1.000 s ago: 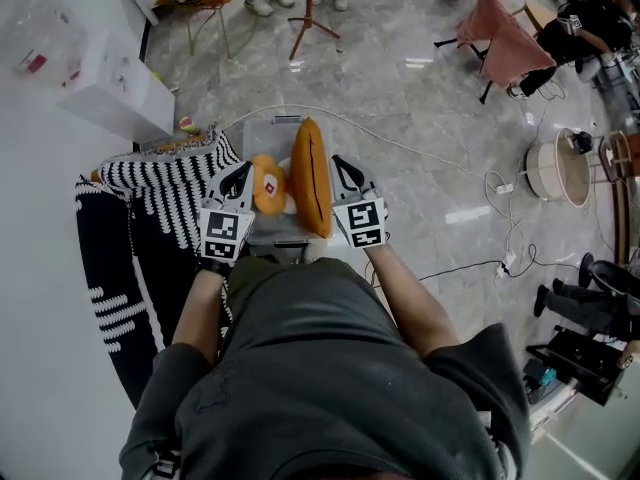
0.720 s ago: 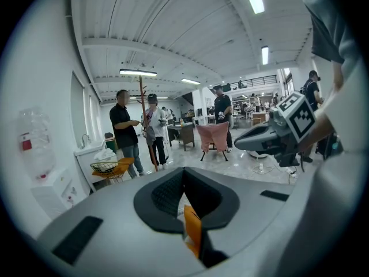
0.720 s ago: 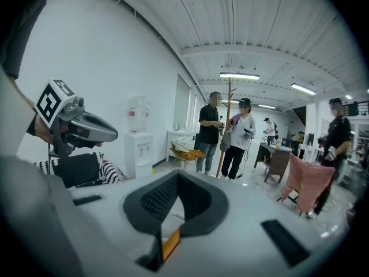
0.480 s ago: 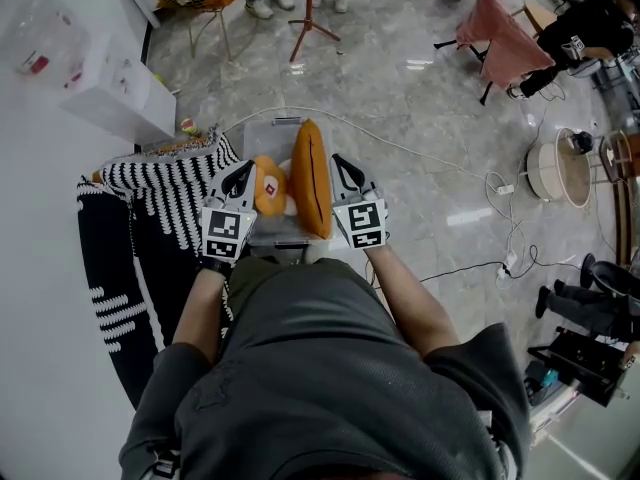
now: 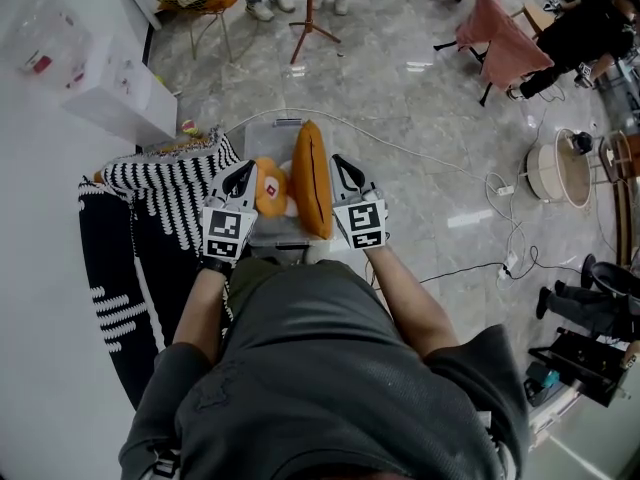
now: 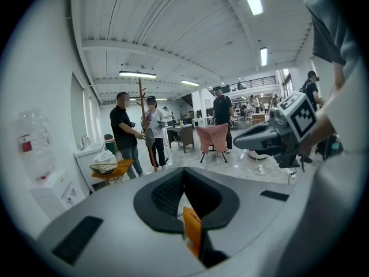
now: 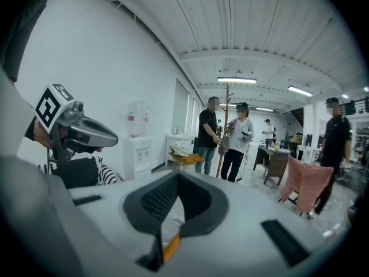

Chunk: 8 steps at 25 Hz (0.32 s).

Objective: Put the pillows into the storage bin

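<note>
Far left: a white box (image 5: 115,88) on a pale surface. Just right of it, a black-and-white striped blanket (image 5: 165,183), hanging down toward the person's legs and reaching the bin's left side. In the middle, a clear storage bin (image 5: 262,133) on the grey marble floor, holding both pillows: a small round orange one (image 5: 267,190) with a white patch on the left, and a big flat orange pillow (image 5: 311,180) standing on edge just right of it, poking above the rim. Farther right, white cables (image 5: 440,168) trailing across the floor; well beyond, a chair draped in pink cloth (image 5: 505,43).

Left gripper (image 5: 243,171) low over the bin's left side, beside the small pillow, jaws clenched tip to tip, nothing pinched. Right gripper (image 5: 341,163) just beside the big pillow's right face, contact not clear, jaws likewise pressed together and empty. Big pillow upright between the two.
</note>
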Motion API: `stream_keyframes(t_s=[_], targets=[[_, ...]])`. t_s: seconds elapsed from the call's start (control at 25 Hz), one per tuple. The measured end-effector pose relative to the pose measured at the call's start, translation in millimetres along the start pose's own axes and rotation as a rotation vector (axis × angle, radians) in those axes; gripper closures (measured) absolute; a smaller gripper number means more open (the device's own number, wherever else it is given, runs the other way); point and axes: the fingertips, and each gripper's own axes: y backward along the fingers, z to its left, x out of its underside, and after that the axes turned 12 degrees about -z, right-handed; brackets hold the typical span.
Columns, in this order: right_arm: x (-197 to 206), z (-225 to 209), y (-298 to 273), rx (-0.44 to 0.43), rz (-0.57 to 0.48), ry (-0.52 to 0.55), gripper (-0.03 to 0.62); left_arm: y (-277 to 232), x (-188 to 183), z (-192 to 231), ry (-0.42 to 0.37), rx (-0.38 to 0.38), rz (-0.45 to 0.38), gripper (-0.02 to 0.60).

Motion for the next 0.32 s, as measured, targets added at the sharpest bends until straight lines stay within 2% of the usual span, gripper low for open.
stream_keyframes(t_s=[0.32], targets=[[1.2,1.5,5.8,0.003,0.004,-0.001,0.594,3.1,-1.4,-3.4,0.0,0.002,-0.001,0.58]])
